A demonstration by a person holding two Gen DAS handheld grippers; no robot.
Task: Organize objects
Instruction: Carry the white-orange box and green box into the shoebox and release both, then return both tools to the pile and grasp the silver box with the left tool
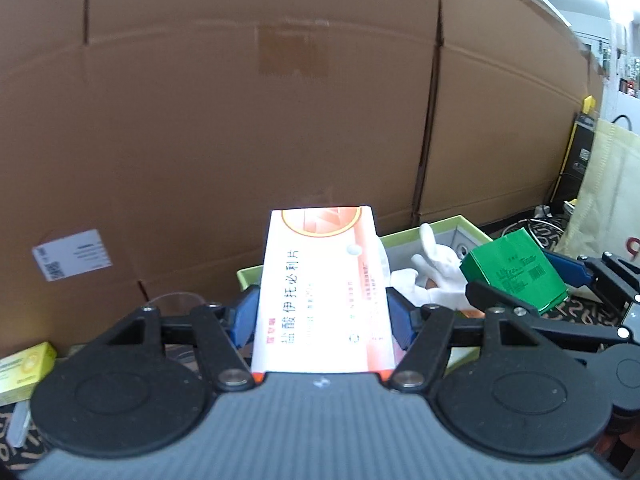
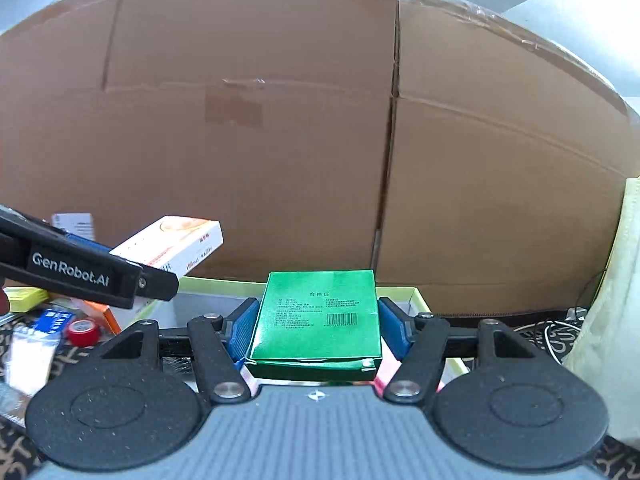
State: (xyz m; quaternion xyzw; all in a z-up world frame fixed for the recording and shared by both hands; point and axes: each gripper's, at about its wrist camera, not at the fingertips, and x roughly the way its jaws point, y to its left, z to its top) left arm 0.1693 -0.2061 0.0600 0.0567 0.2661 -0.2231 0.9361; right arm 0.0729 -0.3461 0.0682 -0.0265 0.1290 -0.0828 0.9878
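1. I have the white-and-orange medicine box [image 1: 320, 292] clamped in my left gripper [image 1: 322, 316]; both blue pads [image 1: 244, 316] press its long sides, and it is lifted clear of the table, its far end over the near rim of the green-edged tray [image 1: 464, 222].
2. My right gripper [image 2: 318, 326] is closed on the green box [image 2: 318, 316], label and barcode facing up, pads flat on its two sides. It hangs above the same tray [image 2: 416, 292].
3. From the left wrist view the green box [image 1: 516, 270] shows to the right, pinched in the right gripper [image 1: 520, 280], just beyond a white figurine [image 1: 436, 264] lying in the tray.
4. From the right wrist view the medicine box [image 2: 172, 246] shows to the left, tilted, held in the left gripper [image 2: 132, 264].
5. On the patterned table: a yellow box [image 1: 24, 368] at far left, a red tape roll [image 2: 82, 332], and a small blue packet [image 2: 52, 320].
6. A large cardboard carton [image 1: 240, 120] stands behind everything, with a white label [image 1: 72, 254] low on its face.
7. A cream bag [image 2: 616, 300] sits at the right edge, cables [image 2: 548, 334] beside it.
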